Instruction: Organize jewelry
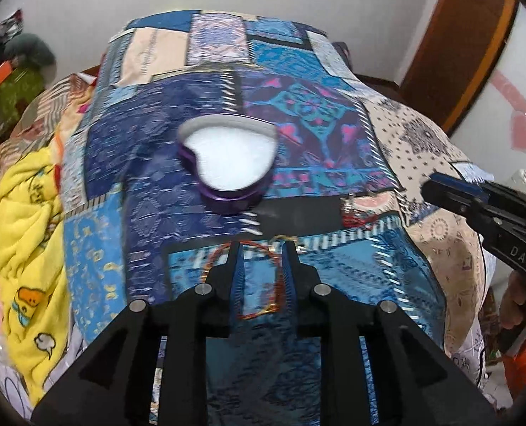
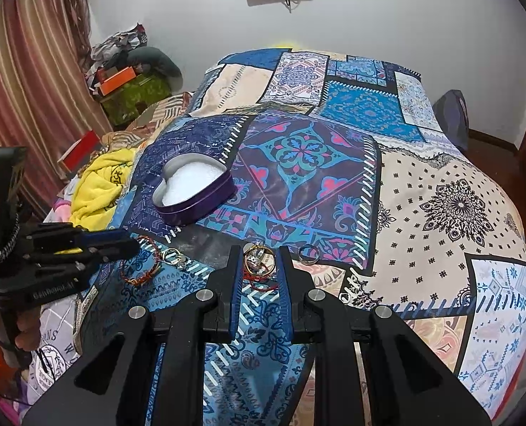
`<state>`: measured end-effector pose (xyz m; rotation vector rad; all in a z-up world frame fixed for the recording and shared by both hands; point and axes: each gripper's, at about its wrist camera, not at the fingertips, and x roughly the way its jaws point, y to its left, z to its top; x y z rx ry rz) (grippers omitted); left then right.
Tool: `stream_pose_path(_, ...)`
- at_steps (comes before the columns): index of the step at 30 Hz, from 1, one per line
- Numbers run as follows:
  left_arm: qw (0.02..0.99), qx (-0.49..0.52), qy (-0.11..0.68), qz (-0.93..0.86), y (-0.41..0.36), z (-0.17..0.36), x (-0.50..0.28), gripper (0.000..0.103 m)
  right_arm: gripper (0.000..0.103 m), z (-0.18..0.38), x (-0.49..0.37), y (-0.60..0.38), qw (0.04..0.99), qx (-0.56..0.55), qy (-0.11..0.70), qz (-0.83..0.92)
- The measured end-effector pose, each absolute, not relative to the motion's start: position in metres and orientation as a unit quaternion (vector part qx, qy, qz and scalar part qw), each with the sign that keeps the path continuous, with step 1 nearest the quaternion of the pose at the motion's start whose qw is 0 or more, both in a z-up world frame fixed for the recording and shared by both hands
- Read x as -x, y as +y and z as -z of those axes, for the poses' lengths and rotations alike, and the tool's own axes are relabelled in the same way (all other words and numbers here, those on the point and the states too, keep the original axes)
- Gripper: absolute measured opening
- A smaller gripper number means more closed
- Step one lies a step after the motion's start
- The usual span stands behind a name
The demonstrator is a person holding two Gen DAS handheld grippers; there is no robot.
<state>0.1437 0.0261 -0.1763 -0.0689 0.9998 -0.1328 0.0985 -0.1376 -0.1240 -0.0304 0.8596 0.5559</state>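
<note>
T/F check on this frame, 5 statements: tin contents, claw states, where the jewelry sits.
1. The heart-shaped tin is open, with only white padding inside. True.
2. The left claw is shut on a bracelet. False: its fingers stand apart over the red-and-gold bracelet, which lies on the bedspread.
3. The right claw is open, with a small pile of bangles between its fingertips. True.
4. A lone dark ring lies inside the tin. False: it lies on the bedspread, just right of the right claw.
5. A yellow blanket covers the tin. False: it lies bunched at the bed's left edge.
</note>
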Motion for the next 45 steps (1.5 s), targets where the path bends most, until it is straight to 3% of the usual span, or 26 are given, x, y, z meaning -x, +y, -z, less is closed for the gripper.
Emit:
stream_pose_path(12,0.851,0.005,0.518,0.087,-0.010,0.215,-0.165,0.021,0.016,0.131,-0.101,-0.154,0.873,0.000,0.417,-0.255)
stream_pose_path(27,0.854,0.043,0.517,0.028,-0.001,0.217,-0.182,0.020,0.016,0.137,-0.102,-0.158,0.872,-0.010,0.417,-0.255)
stream_pose_path(30,0.855,0.047,0.517,0.005,0.000,0.219,-0.188,0.002,0.016,0.138,-0.102,-0.161,0.873,-0.014,0.417,-0.253)
stream_pose_path(31,0.855,0.048,0.516,0.001,0.002,0.219,-0.189,0.000,0.017,0.137,-0.102,-0.161,0.873,-0.015,0.417,-0.253)
stream_pose_path(45,0.874,0.048,0.483,0.030,0.007,0.183,-0.153,0.000,0.016,0.133,-0.099,-0.170,0.875,-0.025,0.411,-0.253)
